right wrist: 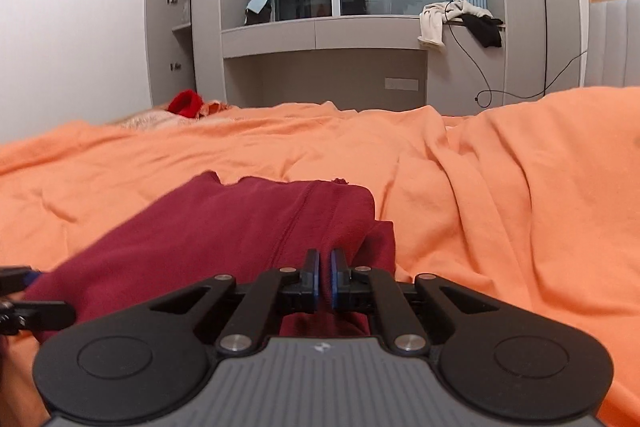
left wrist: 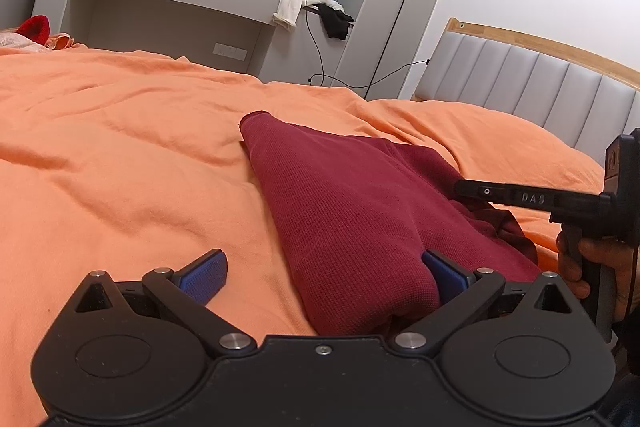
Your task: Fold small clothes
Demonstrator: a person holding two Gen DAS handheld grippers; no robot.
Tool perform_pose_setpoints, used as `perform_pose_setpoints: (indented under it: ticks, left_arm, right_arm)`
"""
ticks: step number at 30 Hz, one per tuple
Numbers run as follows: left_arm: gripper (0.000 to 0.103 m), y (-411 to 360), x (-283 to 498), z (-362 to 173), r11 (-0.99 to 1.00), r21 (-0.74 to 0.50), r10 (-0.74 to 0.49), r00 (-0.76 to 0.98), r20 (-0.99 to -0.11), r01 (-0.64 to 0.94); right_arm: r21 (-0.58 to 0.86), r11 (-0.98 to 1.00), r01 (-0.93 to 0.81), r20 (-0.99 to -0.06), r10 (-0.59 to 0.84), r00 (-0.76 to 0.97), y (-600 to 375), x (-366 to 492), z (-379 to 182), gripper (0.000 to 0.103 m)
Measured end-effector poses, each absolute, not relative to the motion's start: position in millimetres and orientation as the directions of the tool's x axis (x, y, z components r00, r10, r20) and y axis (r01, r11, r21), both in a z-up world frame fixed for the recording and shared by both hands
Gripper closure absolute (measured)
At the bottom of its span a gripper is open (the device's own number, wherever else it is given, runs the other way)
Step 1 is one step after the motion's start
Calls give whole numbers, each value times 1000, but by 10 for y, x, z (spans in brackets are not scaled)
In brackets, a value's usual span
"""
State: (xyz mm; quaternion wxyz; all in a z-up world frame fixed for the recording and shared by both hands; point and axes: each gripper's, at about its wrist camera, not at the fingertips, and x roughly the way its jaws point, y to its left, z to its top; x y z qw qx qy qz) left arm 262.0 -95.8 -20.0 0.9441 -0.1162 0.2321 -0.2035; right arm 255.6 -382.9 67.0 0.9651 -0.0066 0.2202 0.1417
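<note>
- dark red knit garment (left wrist: pixel 352 211), waffle texture, folded into a long wedge w/ seams showing, lying on the orange bed cover (left wrist: pixel 120 147)
- left tongs (left wrist: pixel 324 277) wide open; near end of garment sits btwn the pads, right pad touching cloth, no squeeze
- right tongs (right wrist: pixel 325 281) nearly closed at garment's edge; can't tell if cloth is pinched
</note>
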Motion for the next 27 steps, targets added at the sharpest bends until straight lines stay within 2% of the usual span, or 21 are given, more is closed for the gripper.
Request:
perform_pose_setpoints:
  ticks: [3, 7, 9, 12, 13, 14, 15, 17, 22, 24, 25, 27]
  left_arm:
    - [0, -959, 2619, -201, 890, -314, -438, 809, -391, 331]
    - [0, -957, 2619, -198, 890, -313, -438, 810, -390, 331]
    - [0, -956, 2619, -200, 890, -313, -438, 810, -390, 331]
    - [0, -953, 2617, -200, 890, -314, -438, 810, -390, 331]
    - [0, -952, 2617, -200, 890, -313, -438, 810, -390, 331]
    - [0, -956, 2618, -201, 890, -314, -438, 810, -389, 331]
    - [0, -952, 2616, -201, 890, -314, -438, 810, -389, 331]
    - [0, -956, 2616, -201, 890, -313, -438, 810, -389, 331]
    - [0, -947, 2616, -202, 890, -313, -438, 810, -390, 330]
    - [0, -949, 2624, -189, 892, -313, -435, 807, -399, 326]
    - [0, -954, 2630, -171, 894, -313, -432, 805, -407, 322]
    - [0, -972, 2635, -136, 899, -307, -422, 802, -423, 312]
  right_arm:
    - [75, 974, -212, -467, 222, 856, -3929, 2630, 628, 97]
    - [241, 953, -182, -497, 282, 820, -4157, 2703, 568, 96]
    - [310, 936, -167, -497, 309, 811, -4248, 2727, 551, 92]
    - [455, 881, -132, -490, 371, 789, -4430, 2770, 481, 71]
    - [498, 859, -117, -489, 389, 781, -4485, 2795, 450, 57]
    - [533, 839, -106, -488, 407, 772, -4547, 2817, 415, 48]
    - [567, 818, -94, -487, 425, 763, -4587, 2850, 378, 46]
    - [619, 781, -79, -478, 455, 751, -4647, 2878, 315, 44]
    - [648, 757, -85, -469, 485, 738, -4627, 2910, 265, 42]
    - [649, 756, -86, -477, 492, 728, -4590, 2926, 236, 47]
    - [645, 760, -84, -481, 489, 727, -4572, 2923, 226, 56]
    - [633, 769, -85, -487, 482, 729, -4547, 2923, 202, 60]
